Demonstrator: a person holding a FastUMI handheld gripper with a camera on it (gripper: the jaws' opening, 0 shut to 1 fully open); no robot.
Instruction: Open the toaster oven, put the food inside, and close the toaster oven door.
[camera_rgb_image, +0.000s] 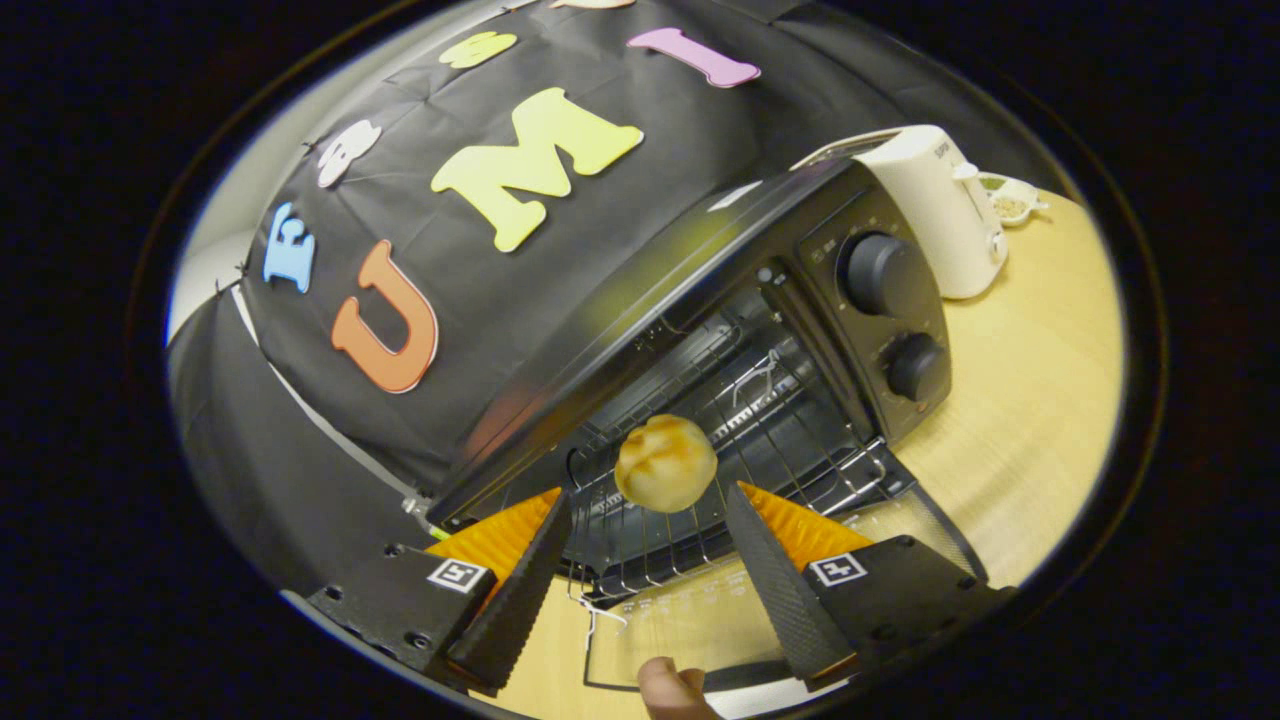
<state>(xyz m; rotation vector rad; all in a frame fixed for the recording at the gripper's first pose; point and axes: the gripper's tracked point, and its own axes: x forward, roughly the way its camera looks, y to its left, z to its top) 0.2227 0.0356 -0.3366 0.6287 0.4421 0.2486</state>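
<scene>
A: Item one, largest: toaster oven (700, 300), dark casing, two dials at its right end, standing on a pale wooden table (1030, 400). Condition?

B: Open. Glass door (700, 620) lowered flat toward the gripper; a fingertip (665, 690) sits at its handle edge. Wire rack (740, 430) exposed inside.

A: Item two: white toaster (940, 210) beyond the oven, a small dish (1012, 205) beside it. Well apart from the work, no concern.

B: Item three: gripper (650, 505), fingers spread wide, nothing pressed between them.

A: Item four, smallest: the food, one round browned bun (666, 463). Location?

B: Just ahead of the fingertips, between them, at the front part of the rack. Whether it rests settled on the wires I cannot tell.

A: Risks, as I judge them?

B: The bun is round and sits near the rack's front edge; it could roll onto the door. A finger brushing it on withdrawal would cause that. Lifting the door with the bun too far forward could pinch it, or the door would not shut.
</scene>
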